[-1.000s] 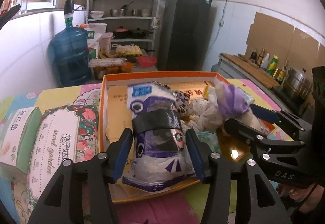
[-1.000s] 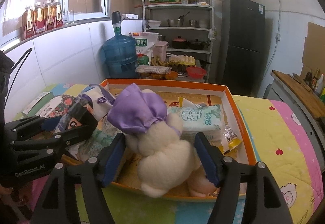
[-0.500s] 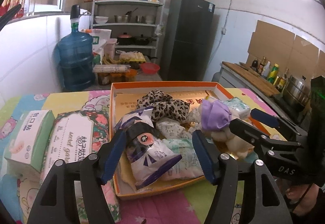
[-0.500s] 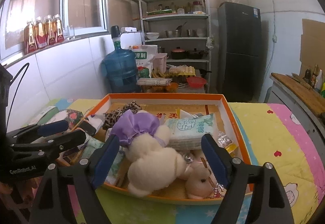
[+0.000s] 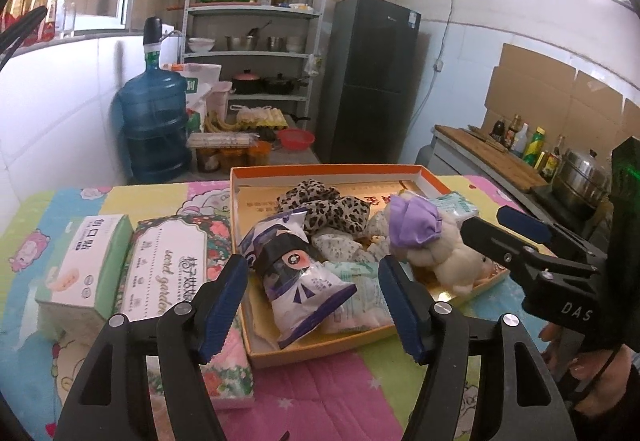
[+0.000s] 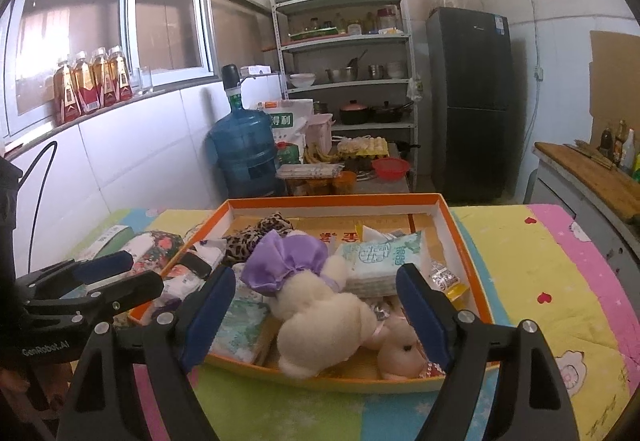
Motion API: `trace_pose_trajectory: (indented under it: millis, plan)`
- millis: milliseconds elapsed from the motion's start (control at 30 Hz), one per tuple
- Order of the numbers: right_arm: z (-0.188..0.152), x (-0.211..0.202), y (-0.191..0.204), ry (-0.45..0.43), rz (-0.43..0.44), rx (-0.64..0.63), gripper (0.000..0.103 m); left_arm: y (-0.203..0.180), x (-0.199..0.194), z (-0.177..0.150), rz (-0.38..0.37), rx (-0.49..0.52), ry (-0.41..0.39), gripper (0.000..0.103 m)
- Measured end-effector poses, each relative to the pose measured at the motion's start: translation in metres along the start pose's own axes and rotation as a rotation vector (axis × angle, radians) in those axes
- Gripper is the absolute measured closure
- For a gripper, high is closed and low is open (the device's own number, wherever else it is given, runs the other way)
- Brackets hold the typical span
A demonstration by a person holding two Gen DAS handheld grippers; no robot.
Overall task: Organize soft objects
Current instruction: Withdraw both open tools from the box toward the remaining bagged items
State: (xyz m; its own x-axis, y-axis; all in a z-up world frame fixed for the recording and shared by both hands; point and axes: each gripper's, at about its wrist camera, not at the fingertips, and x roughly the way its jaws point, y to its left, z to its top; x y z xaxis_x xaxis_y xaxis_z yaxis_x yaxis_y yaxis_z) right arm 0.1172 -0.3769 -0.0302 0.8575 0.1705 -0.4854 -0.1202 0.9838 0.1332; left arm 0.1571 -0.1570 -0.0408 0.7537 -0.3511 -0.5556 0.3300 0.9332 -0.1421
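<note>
An orange-rimmed tray (image 5: 320,352) (image 6: 460,237) on the table holds soft things. A purple-and-white packet (image 5: 298,273) lies at its near left. A cream plush toy with a purple bonnet (image 5: 424,237) (image 6: 320,301) lies on its right side. A leopard-print cloth (image 5: 324,207) (image 6: 256,237) and tissue packs (image 6: 380,259) lie further back. My left gripper (image 5: 312,305) is open and empty, just short of the packet. My right gripper (image 6: 316,313) is open and empty, just short of the plush toy.
Two tissue boxes (image 5: 86,269) (image 5: 172,265) lie on the table left of the tray. The colourful tablecloth (image 6: 540,269) extends to the right. A blue water jug (image 5: 154,129), a shelf rack (image 5: 256,53) and a fridge (image 5: 370,81) stand behind the table.
Both grippers have let go and drawn back from the tray: the left released the purple-and-white packet, the right released the plush toy. Both objects now lie in the tray.
</note>
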Motion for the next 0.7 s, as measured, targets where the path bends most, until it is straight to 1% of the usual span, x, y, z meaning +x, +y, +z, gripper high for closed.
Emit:
trace_pose_trajectory:
  millis: [367,700]
  plan:
    - [-0.002,-0.019,0.023,0.007,0.008,0.002,0.021,0.009,-0.033,-0.002,0.031,-0.003,-0.032,0.034]
    - [-0.003,-0.034,0.056,-0.003,0.038,-0.029,0.021,0.018,-0.066,-0.006,0.073,-0.008,-0.061,0.034]
